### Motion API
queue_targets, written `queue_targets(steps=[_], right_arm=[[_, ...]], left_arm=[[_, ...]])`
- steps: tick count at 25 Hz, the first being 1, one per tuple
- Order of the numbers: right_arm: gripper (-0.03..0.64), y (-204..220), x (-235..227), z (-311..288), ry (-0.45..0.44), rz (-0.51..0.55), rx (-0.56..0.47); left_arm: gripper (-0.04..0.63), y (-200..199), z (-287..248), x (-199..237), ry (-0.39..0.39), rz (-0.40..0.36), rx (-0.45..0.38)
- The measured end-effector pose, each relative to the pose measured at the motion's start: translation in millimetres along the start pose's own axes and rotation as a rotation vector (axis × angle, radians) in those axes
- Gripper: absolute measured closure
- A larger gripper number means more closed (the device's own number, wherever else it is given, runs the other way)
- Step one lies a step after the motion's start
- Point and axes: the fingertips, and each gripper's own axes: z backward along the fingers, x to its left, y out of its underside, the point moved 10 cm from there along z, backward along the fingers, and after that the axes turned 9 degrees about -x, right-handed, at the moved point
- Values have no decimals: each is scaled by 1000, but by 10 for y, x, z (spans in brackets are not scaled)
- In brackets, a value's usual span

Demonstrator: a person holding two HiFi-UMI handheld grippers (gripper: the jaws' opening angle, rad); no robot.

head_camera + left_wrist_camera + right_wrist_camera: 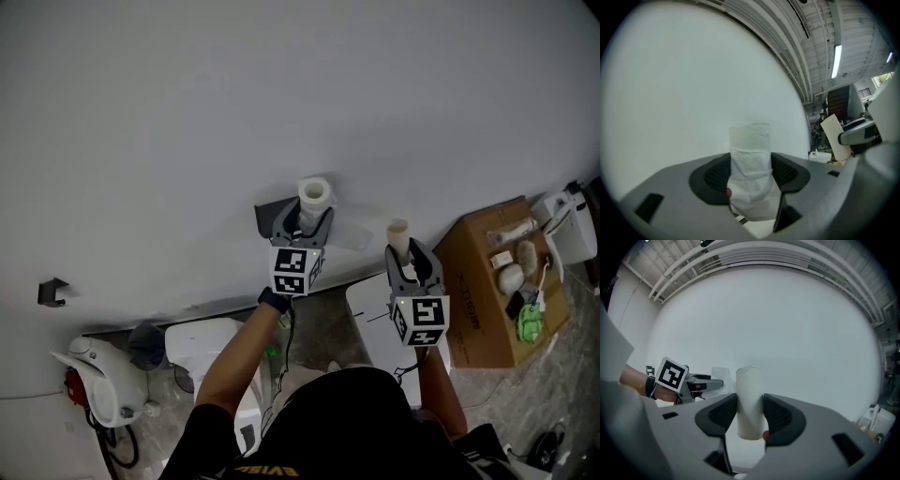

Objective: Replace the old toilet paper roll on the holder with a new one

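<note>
Through the head view we are looking down a bare white wall (281, 103). The left gripper (305, 217) is clenching a white paper roll (314, 194) upright, right at the dark holder (266, 217) on the wall. The right gripper (405, 253) is grasping a bare cardboard tube (398, 234), well to the side. Only this view is giving us the holder, the cardboard box (483, 281) of oddments and the small dark bracket (52, 292) far left. The person's body is cutting off the floor below.

In the left gripper view, the jaws are pressing both sides of the paper roll (750, 145), its wrap creased. The tube (833, 136) is showing at the right, tilted, with the right gripper (858, 134) partly cut by the frame. The holder is hiding behind the roll.

In the right gripper view, the jaws are pinching the tube (749, 385) upright, open wall ahead of it. The left gripper (701, 384) is showing at the left, and a pale sheet beyond it is proving too faint for us to name
</note>
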Motion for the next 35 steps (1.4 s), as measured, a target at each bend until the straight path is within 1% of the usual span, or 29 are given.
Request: queue_targets(steps=[6,9,13,19,22,25,31,35], right_arm=[[439,29,-108,118,31,4,14],[439,37,-168,155,32,16,26],[439,44,-266,205,55,23,35],[439,102,-336,272,69,30,55],[439,138,-361,276,75,23,67],[439,163,-360,265,72,24,78],[439,208,-339,205,61,29,84],[439,236,-337,174,55,24,96]], left_arm=[[328,21,-145,-233,55,-15,0],[328,32,-210,-347,83,-43,26],[328,56,-271,-457,98,-78,66],[328,130,-266,-614,128,-228,134],[328,157,-262,-644,150,-324,154],[328,206,-262,-697,152,-412,177],[327,348,-285,-828,149,-528,218],[327,468,-292,-880,155,-571,255]])
